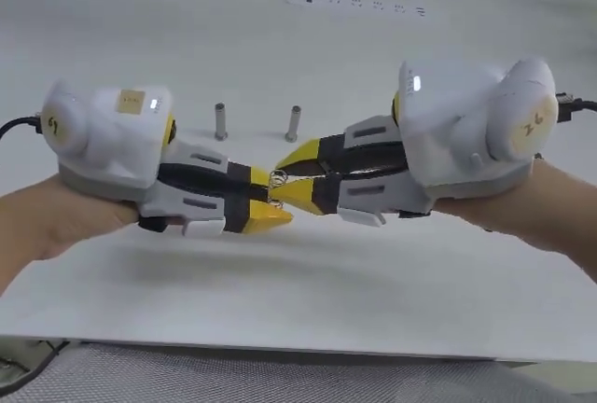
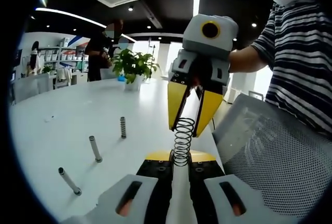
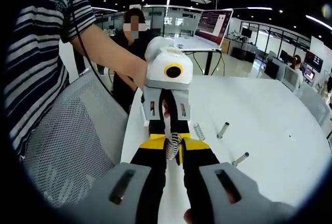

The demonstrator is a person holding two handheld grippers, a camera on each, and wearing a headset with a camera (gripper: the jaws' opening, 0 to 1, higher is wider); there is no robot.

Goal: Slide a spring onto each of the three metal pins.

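A small steel spring [image 1: 278, 177] hangs in the air between my two grippers, which meet tip to tip above the white table [image 1: 308, 282]. My left gripper [image 1: 278, 198] is shut on one end of the spring [image 2: 182, 141]. My right gripper [image 1: 285, 179] pinches the other end [image 3: 174, 146]. Two bare metal pins [image 1: 221, 121] [image 1: 293, 123] stand upright behind the grippers. In the left gripper view a third pin [image 2: 123, 127] wears a spring, beside the bare pins [image 2: 95, 149] [image 2: 69, 181].
A white power strip [image 1: 354, 0] lies at the far side of the table. A grey mesh chair [image 2: 270, 151] stands by the near edge. A potted plant [image 2: 134, 66] sits at the table's far end, with a person behind it.
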